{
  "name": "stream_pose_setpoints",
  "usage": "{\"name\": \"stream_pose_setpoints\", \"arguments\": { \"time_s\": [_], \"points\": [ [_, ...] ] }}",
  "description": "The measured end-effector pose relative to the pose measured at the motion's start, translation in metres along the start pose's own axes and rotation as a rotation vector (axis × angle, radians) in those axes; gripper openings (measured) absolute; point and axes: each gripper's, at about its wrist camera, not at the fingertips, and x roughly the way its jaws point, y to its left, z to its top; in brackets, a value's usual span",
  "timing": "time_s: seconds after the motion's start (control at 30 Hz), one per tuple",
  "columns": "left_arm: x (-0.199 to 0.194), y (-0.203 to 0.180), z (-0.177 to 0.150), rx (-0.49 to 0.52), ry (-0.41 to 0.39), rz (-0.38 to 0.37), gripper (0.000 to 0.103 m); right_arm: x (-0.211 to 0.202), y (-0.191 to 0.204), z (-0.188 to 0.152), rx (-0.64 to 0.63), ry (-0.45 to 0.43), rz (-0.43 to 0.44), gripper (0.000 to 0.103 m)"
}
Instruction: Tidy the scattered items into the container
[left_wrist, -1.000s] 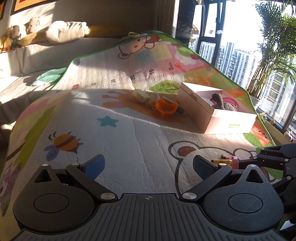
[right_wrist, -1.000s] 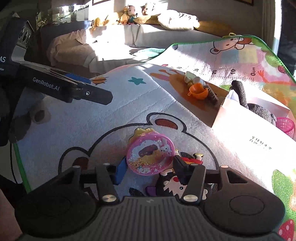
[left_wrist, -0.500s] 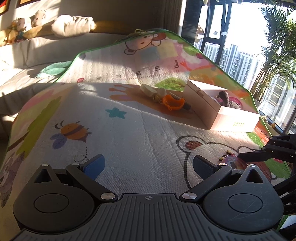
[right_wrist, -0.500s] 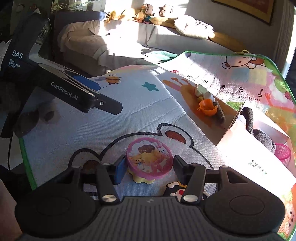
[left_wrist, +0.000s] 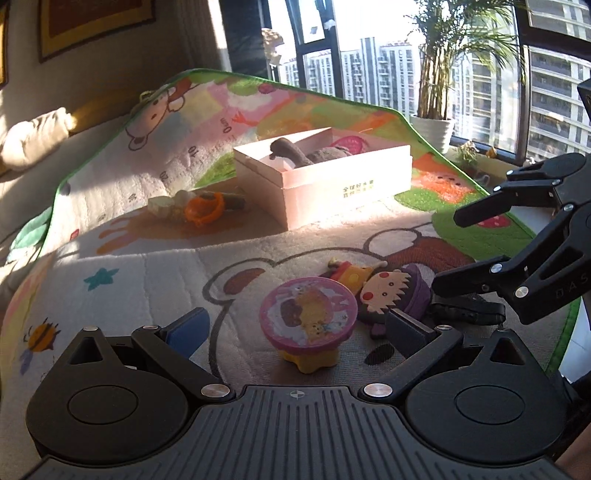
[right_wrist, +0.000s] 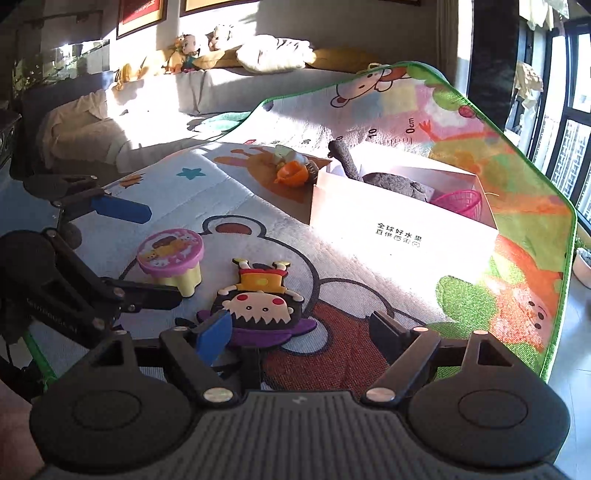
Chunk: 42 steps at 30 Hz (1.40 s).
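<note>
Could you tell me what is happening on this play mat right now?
A person is tidying toys into the pink box. The left hand-held gripper sits open around the pink-topped toy stool, not yet closed. The right hand-held gripper is open over the flat cartoon doll. A grey plush already lies in the box.

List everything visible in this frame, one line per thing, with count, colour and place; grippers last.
Toy stool: one, pink top, yellow legs, on the mat between the left gripper's fingers.
Flat cartoon figure: one, multicoloured, beside the stool.
Box: one, pale pink, open, on the mat.
Plush toy: one, grey-brown, in the box.
Basket: one, pink, in the box.
Orange cup: one, among small items left of the box.
Play mat: one, multicoloured.
Left gripper: open.
Right gripper: open.
</note>
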Motion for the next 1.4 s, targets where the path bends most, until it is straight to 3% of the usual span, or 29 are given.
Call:
{"name": "stream_pose_setpoints", "arguments": {
  "time_s": [0.1,0.27,0.47,0.77,0.83,0.97,1.17,1.2,1.27,1.3,1.4],
  "points": [
    [0.006,-0.007,0.002,0.017,0.009,-0.011,0.103,0.001,-0.006,-0.005,0.02,-0.004,0.012,0.084],
    [0.012,0.011,0.003,0.002,0.036,0.099,0.103,0.011,-0.002,0.0,0.053,-0.004,0.038,0.084],
    [0.008,0.036,-0.007,-0.034,0.072,0.171,0.103,0.033,0.01,0.009,0.063,0.032,0.039,0.082],
    [-0.003,0.04,-0.02,-0.057,0.074,0.02,0.103,0.058,0.026,0.018,0.026,0.086,0.061,0.079],
    [-0.004,0.037,-0.02,-0.057,0.069,0.003,0.103,0.058,0.029,0.018,0.011,0.086,0.064,0.071],
    [0.0,0.033,-0.015,-0.044,0.057,0.008,0.103,0.051,0.03,0.016,-0.016,0.082,0.076,0.07],
    [0.011,0.034,0.0,-0.061,0.02,0.01,0.103,0.026,0.013,0.011,0.008,0.059,0.021,0.07],
    [0.012,0.033,0.001,-0.061,0.016,0.007,0.1,0.022,0.009,0.01,0.017,0.056,0.008,0.07],
    [0.015,0.032,0.003,-0.056,0.017,0.0,0.072,0.014,0.001,0.008,0.034,0.051,-0.016,0.07],
    [0.017,0.031,0.003,-0.056,0.022,0.003,0.062,0.011,-0.002,0.006,0.041,0.049,-0.026,0.07],
    [0.016,0.031,0.003,-0.061,0.015,0.023,0.062,0.003,-0.007,0.002,0.054,0.045,-0.049,0.07]
  ]
}}
